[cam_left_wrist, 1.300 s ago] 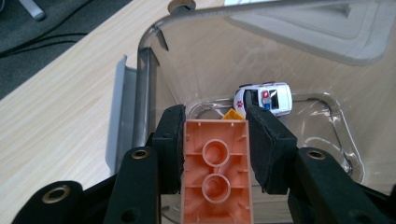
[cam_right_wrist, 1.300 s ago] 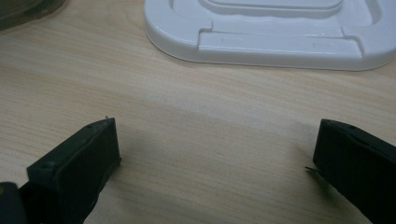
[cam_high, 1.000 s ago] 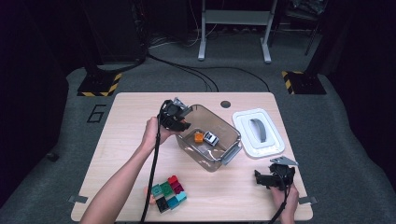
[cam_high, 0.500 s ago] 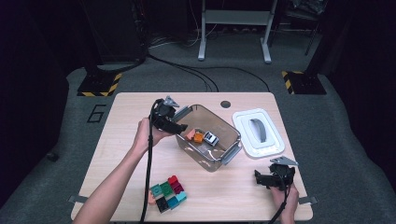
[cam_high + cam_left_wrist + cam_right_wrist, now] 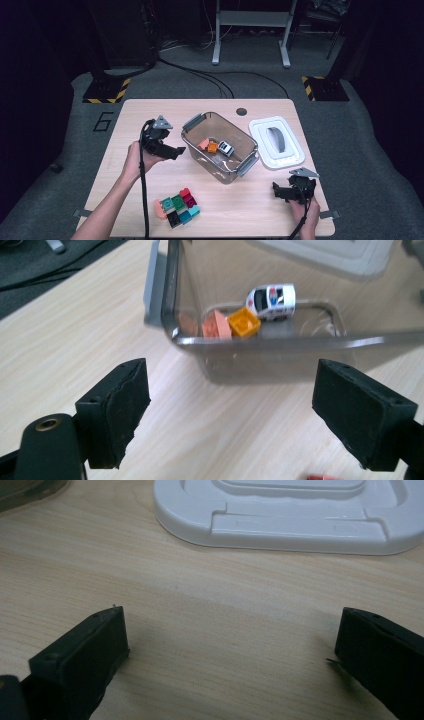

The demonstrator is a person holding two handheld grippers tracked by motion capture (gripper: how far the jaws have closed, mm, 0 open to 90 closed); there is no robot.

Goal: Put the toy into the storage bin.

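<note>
On the wooden bench (image 5: 125, 200), left of the clear bin (image 5: 220, 147), the left hand-held gripper (image 5: 176, 150) has just been opening, nothing between its jaws.

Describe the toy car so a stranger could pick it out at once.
On the wooden table stands a clear grey bin, left of the white lid. Inside it lie three small things in a row. The toy car is the rightmost one, white with dark windows, unlike the two orange blocks beside it.
</note>
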